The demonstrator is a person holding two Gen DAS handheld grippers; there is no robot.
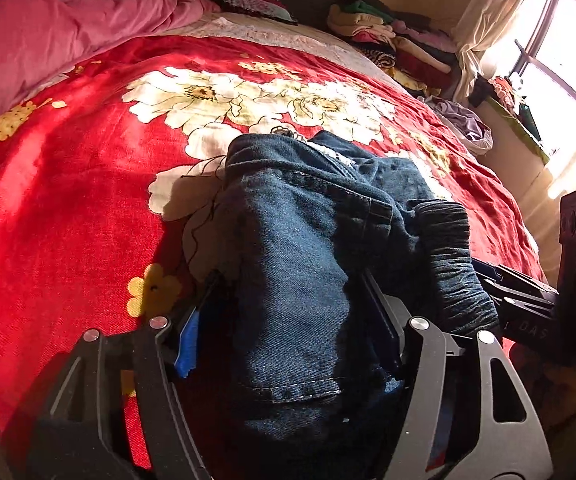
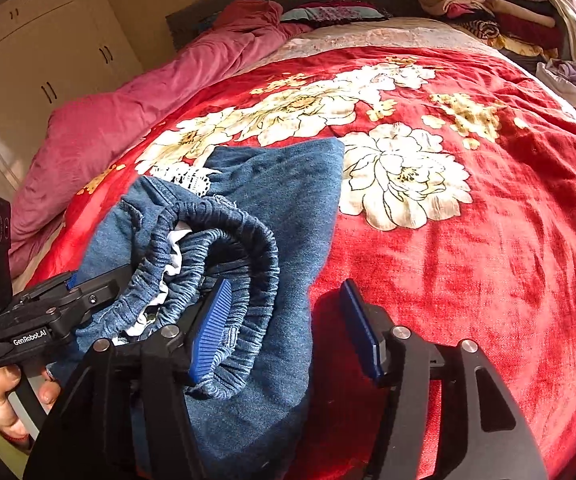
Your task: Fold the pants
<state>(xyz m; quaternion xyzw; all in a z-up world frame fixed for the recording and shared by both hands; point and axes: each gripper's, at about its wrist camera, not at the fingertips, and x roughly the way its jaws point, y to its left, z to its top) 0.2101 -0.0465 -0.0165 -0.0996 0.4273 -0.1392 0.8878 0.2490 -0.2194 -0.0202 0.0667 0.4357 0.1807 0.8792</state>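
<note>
Pants (image 1: 307, 240): dark blue denim, bunched in a folded heap on the red flowered bedspread (image 1: 68, 200), near edge of the bed.

Left wrist view: left gripper (image 1: 291, 312) straddles the denim. The cloth fills the gap between its two fingers and runs up toward 12 o'clock. Whether the pads press the cloth, cannot tell; the fingers stand apart with the fabric between them. Gathered elastic waistband (image 1: 451, 264) lies at 3 o'clock of this gripper.

Right wrist view: right gripper (image 2: 288, 332) has its fingers apart. Left blue pad (image 2: 210, 332) lies against the waistband loop (image 2: 224, 248); right pad is clear of the cloth, over bare bedspread (image 2: 467, 280). The pants sit from 9 to 12 o'clock of this gripper. The left gripper (image 2: 100, 292) shows at 9 o'clock, in a hand (image 2: 0, 396).

Clothes pile (image 1: 399, 44) at 1 o'clock, far off.
</note>
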